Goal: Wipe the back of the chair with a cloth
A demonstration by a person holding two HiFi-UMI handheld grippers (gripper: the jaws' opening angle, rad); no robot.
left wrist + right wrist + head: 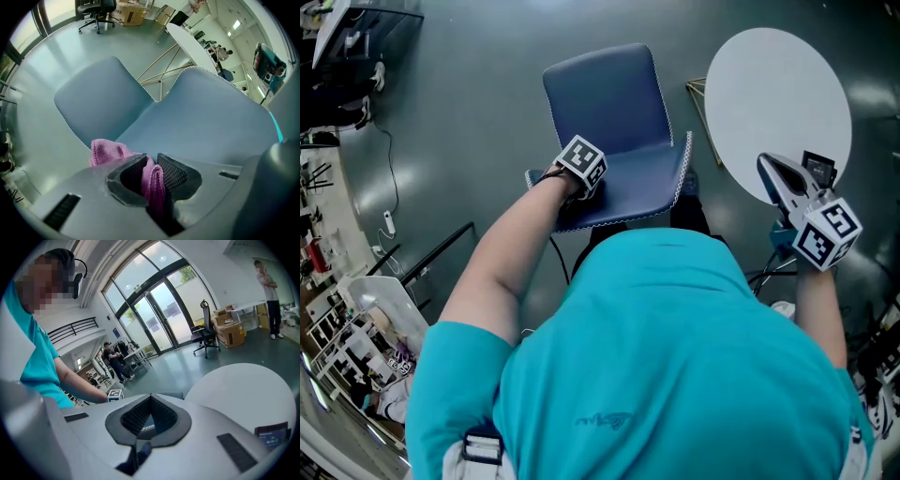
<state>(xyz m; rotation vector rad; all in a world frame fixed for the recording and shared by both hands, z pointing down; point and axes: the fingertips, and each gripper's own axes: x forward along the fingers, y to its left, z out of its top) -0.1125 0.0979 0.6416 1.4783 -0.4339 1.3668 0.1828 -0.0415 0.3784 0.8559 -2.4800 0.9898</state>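
Close ahead of the left gripper (pixel 152 164), clamped on a crumpled pink cloth (pixel 110 152), faces the blue padded chair back (pixel 211 117); farther right gripper (pixel 150 404) seemingly closed, empty.

Your head camera looks steeply down over your shoulders onto the chair (pixel 614 122) and table (pixel 778 94). The camera on your left gripper (pixel 151 161) sits close behind its fingers (pixel 177 171), with the chair just beyond them. Your right gripper (pixel 151 399) camera looks level past its fingers (pixel 133 417) over the table. All three views share the table.
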